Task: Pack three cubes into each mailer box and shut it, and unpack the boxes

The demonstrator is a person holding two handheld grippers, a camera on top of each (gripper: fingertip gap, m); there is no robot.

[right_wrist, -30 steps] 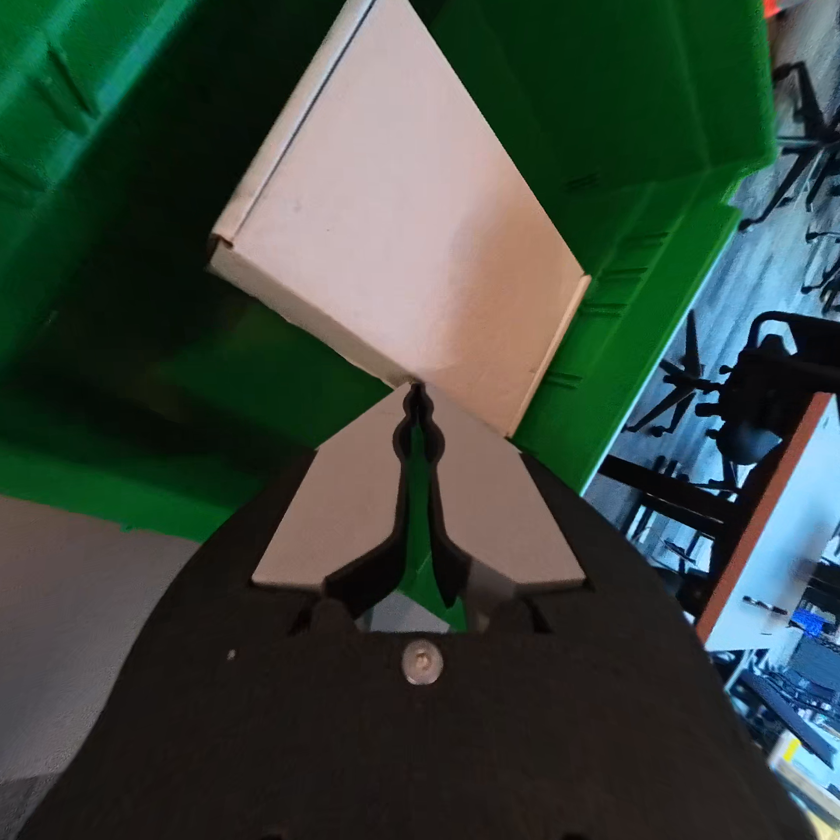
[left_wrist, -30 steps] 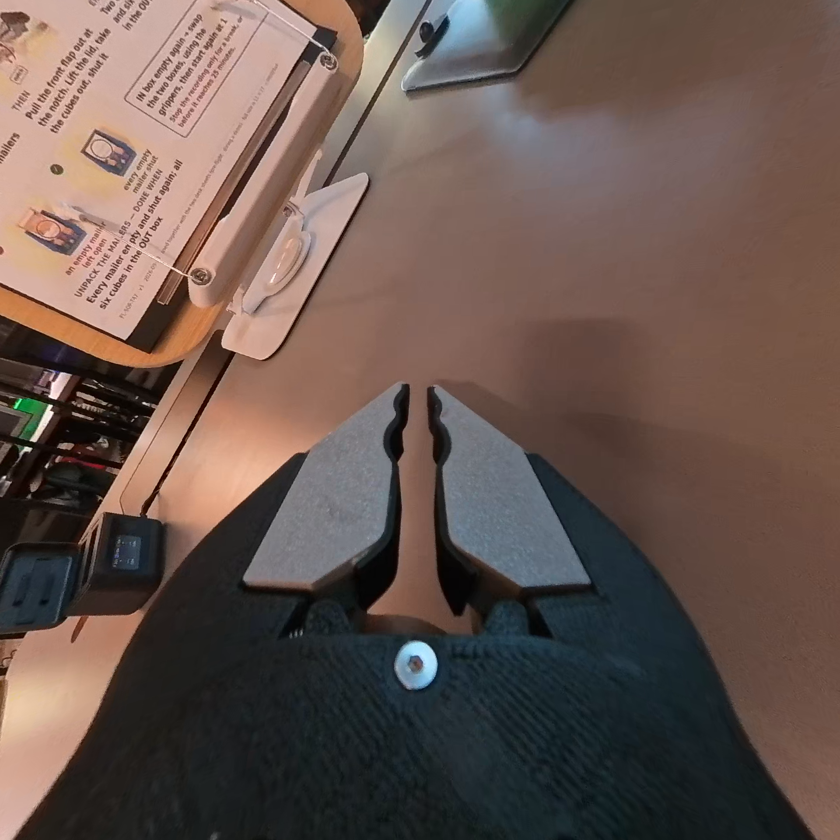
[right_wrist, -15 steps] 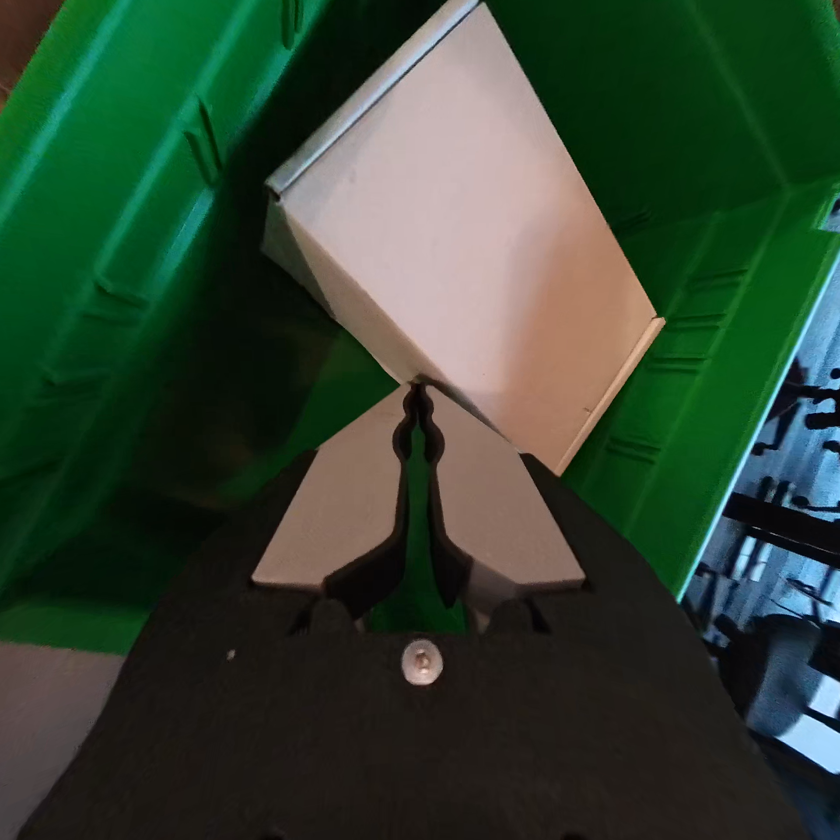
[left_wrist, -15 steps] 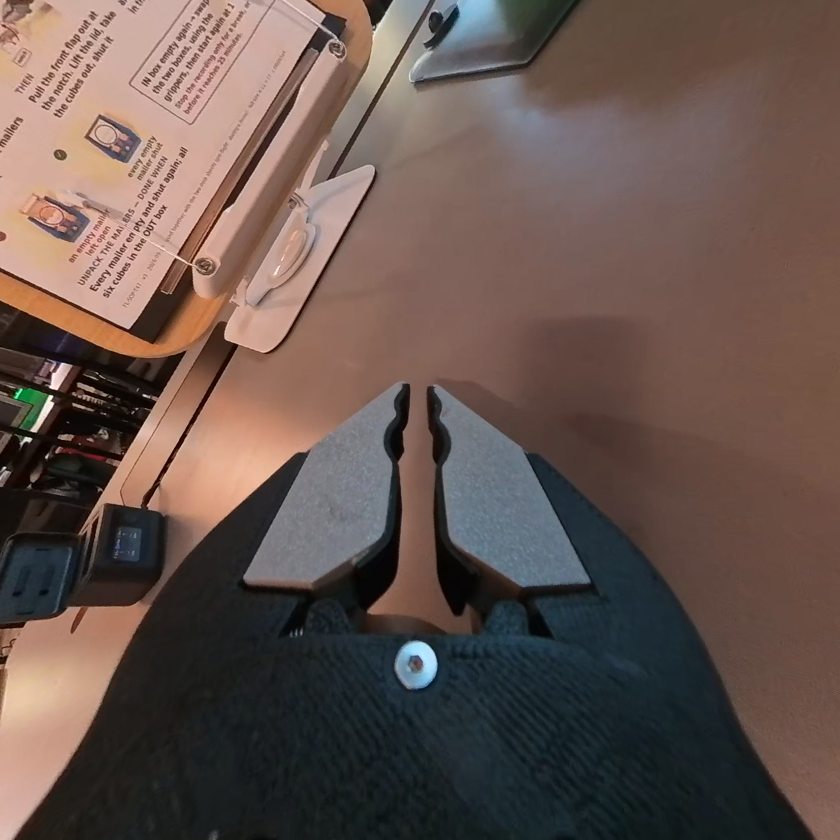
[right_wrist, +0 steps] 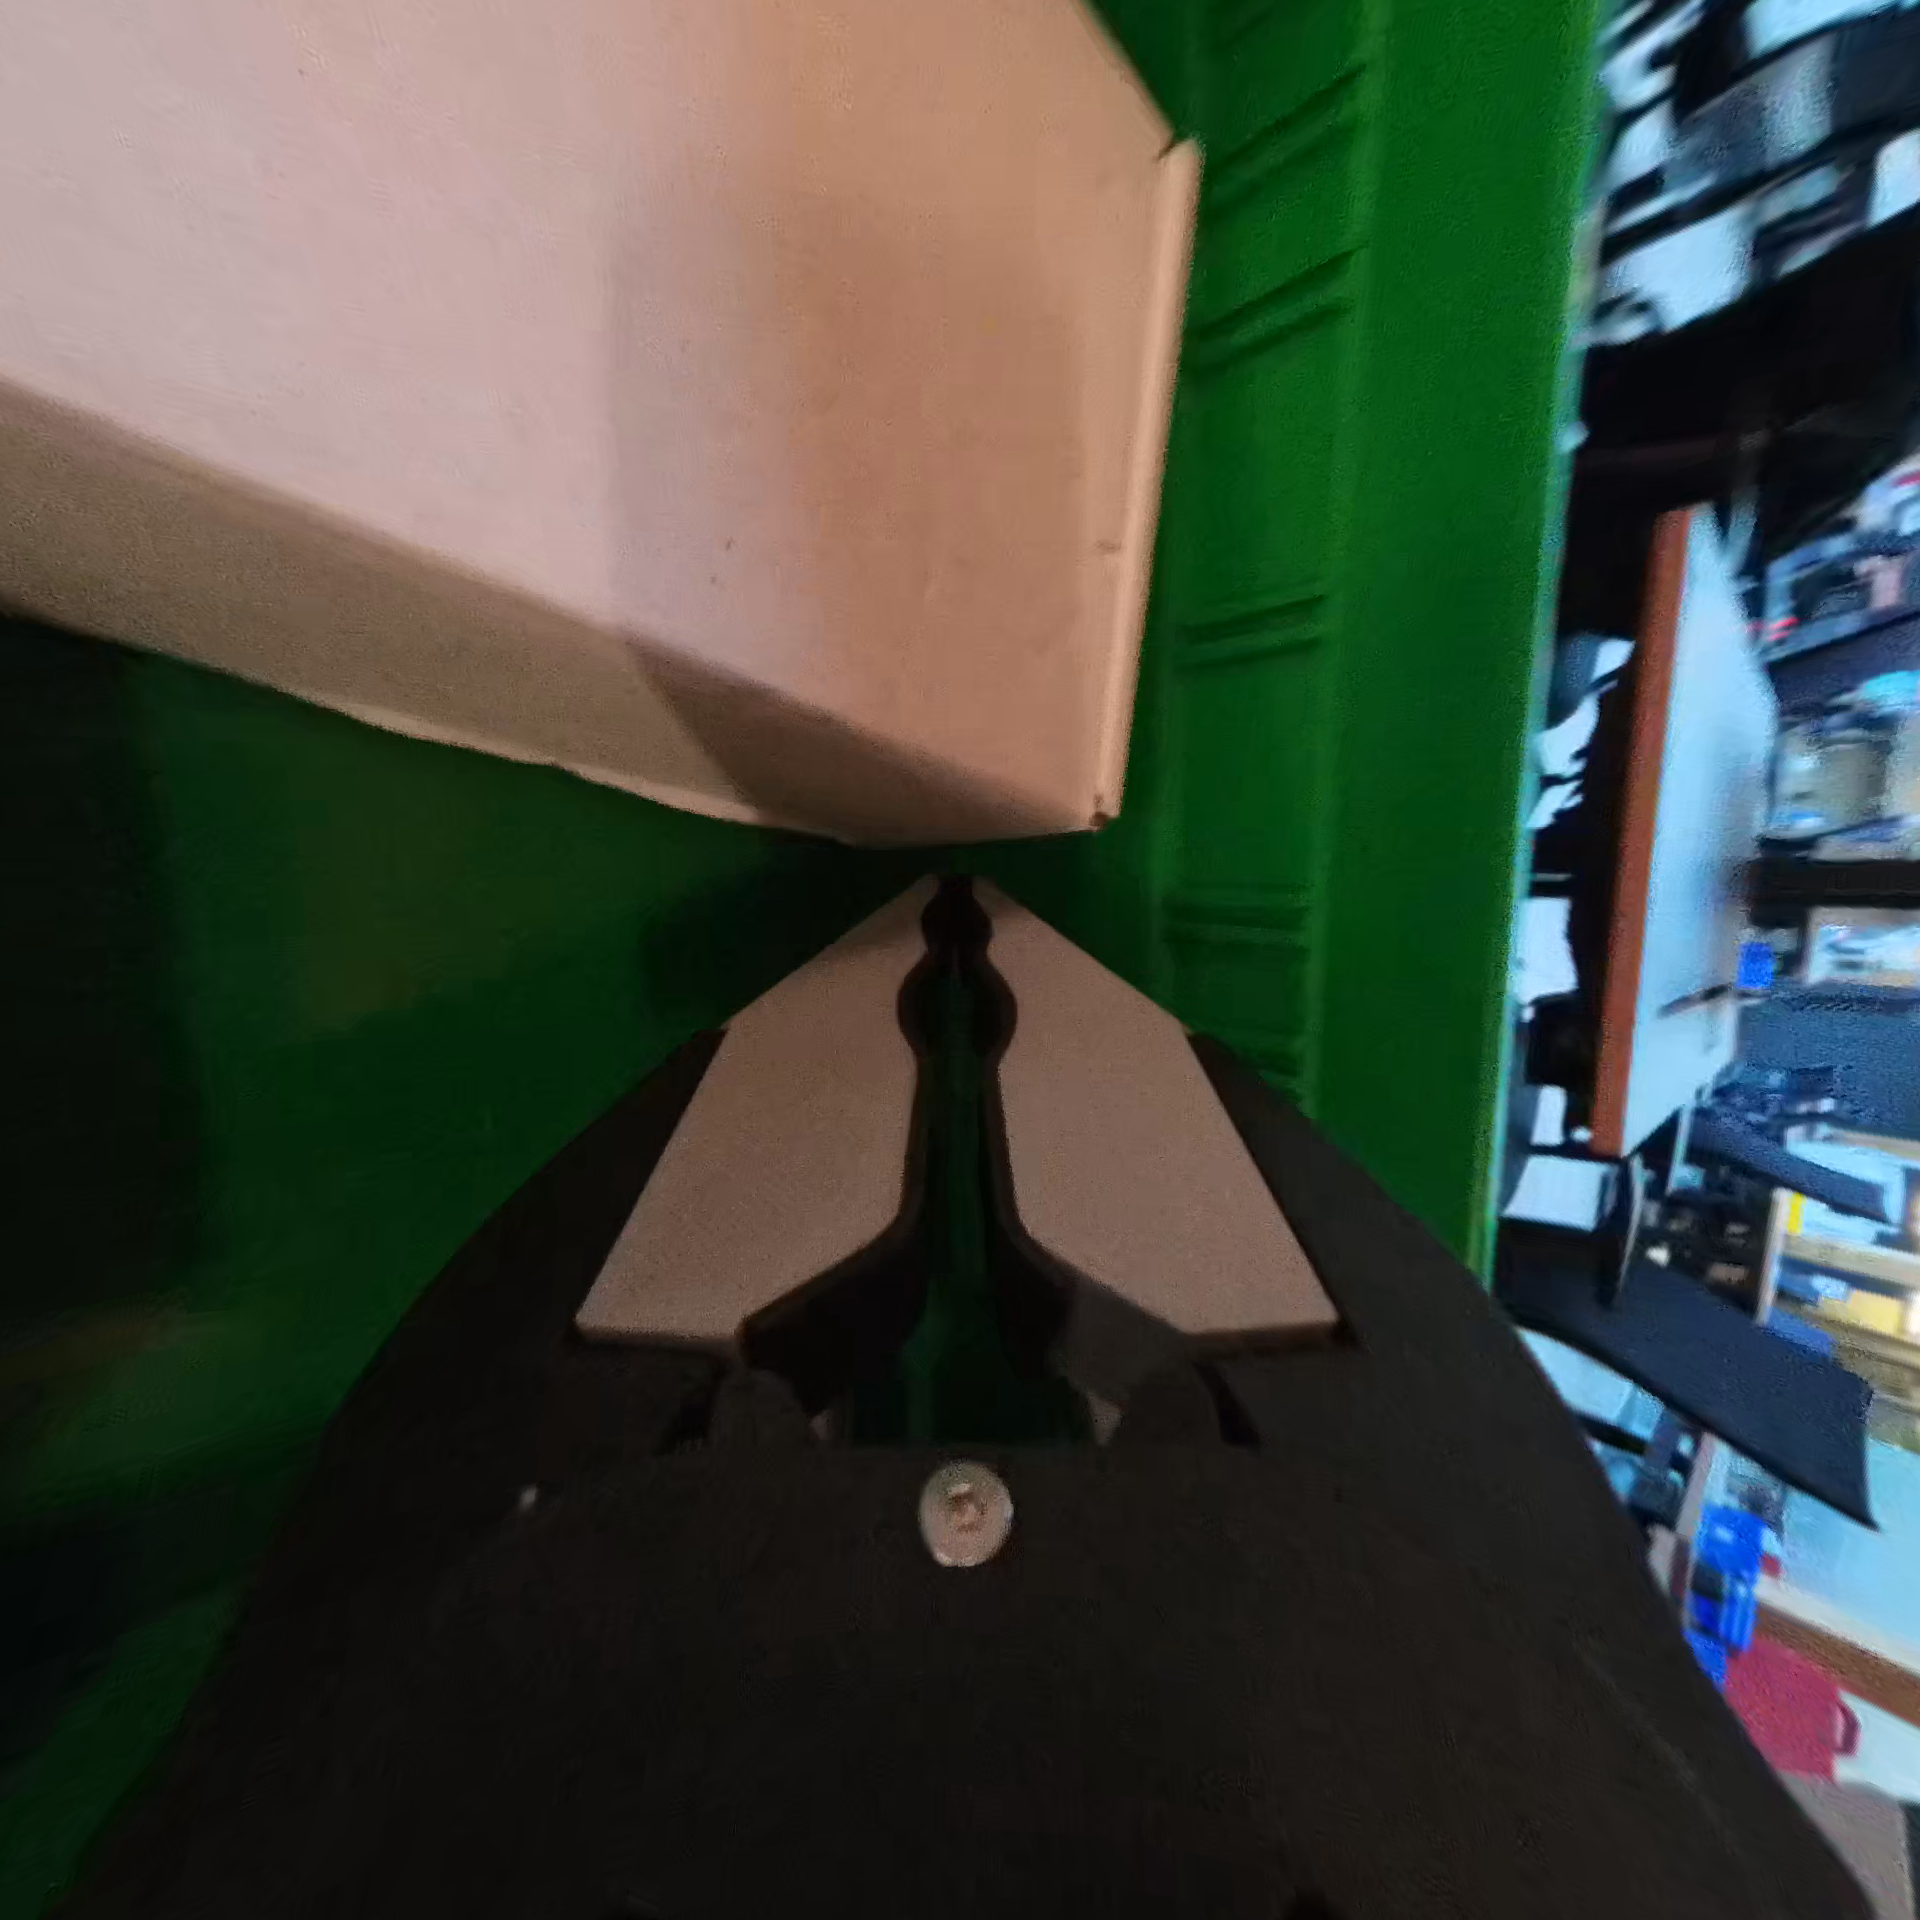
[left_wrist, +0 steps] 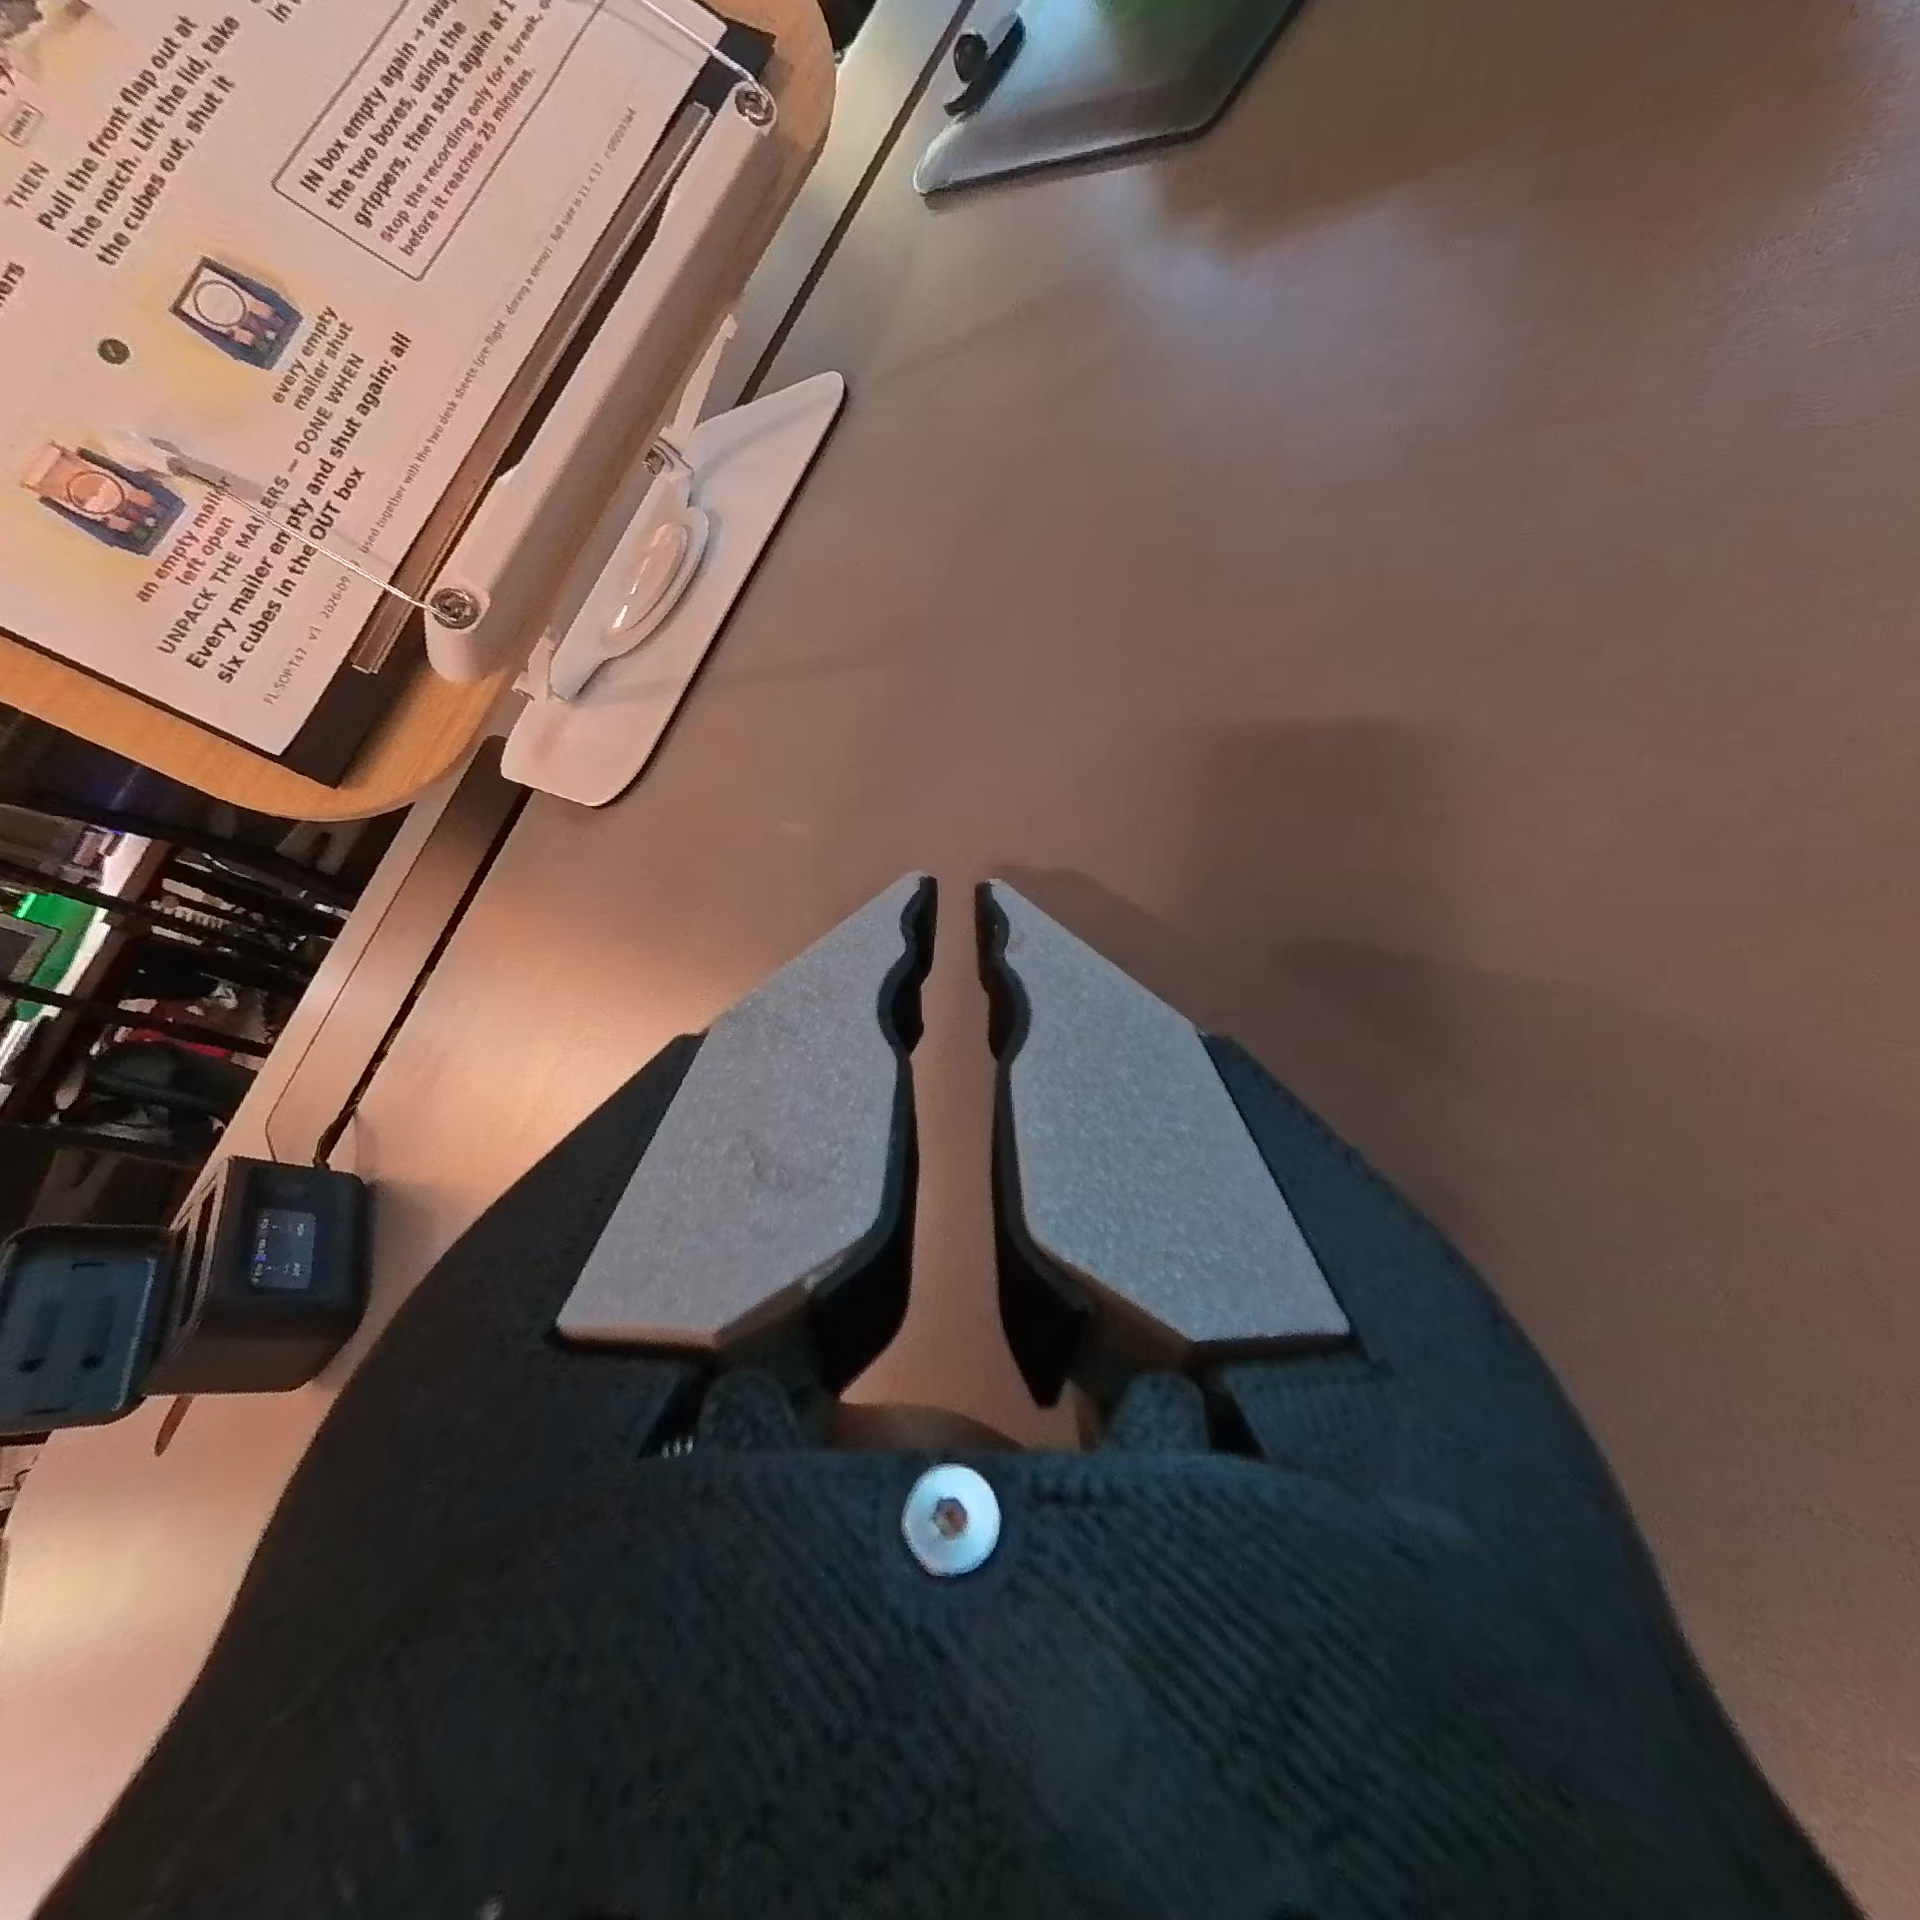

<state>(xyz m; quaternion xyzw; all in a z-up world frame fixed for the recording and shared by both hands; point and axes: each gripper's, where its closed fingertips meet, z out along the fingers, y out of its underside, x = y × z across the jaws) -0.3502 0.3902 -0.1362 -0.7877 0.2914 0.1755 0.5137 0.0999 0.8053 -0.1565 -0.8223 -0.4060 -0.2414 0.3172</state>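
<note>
We hold the right gripper [right_wrist: 954, 883] pinched shut on the lower edge of a white mailer [right_wrist: 582, 395] inside the green bin [right_wrist: 1340, 623], while our empty left gripper [left_wrist: 954, 894] hovers slightly parted over the brown table [left_wrist: 1351, 623].

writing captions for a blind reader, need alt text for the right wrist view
The right gripper, shut, pinches the bottom edge of a closed white mailer box inside a green bin. A blurred, cluttered room shows past the bin's right wall.
</note>
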